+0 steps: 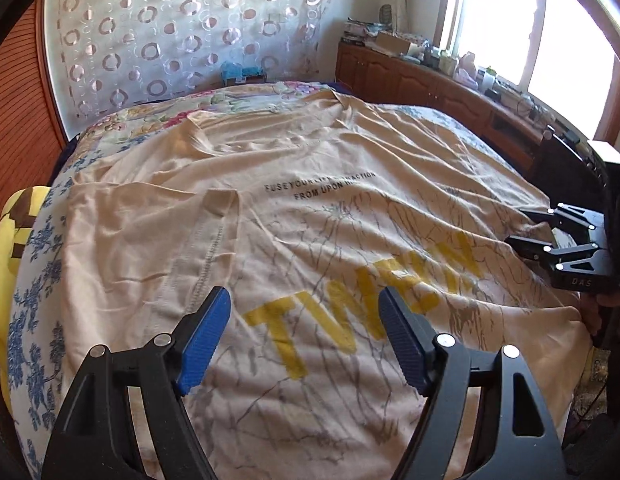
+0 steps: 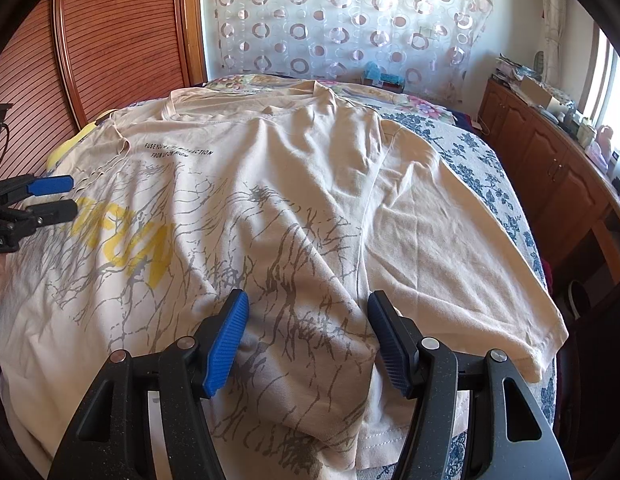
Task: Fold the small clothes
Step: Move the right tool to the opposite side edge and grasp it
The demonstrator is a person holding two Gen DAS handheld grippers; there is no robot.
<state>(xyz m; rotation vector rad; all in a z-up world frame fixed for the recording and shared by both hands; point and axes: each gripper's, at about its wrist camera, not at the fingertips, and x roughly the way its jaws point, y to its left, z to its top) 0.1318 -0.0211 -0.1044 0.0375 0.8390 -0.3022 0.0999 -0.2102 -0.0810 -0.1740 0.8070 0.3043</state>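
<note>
Both grippers hang angled down over the near edge of the bed. Left gripper has its jaws spread wide, nothing in them; right gripper jaws spread too, straddling a raised fold of the cream t-shirt, which lies flat across the bed toward the far edge.

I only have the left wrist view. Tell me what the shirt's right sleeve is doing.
Observer: The right sleeve lies spread out flat on the floral bedspread, not folded in yet.
Operator: Report the right gripper's jaws.
Observer: The right gripper stands open; a raised ridge of the T-shirt runs between its fingers, unpinched.
Operator: Describe how my left gripper looks from over there.
Observer: The left gripper is open at the shirt's left edge, beside the yellow lettering, with nothing in it.
</note>
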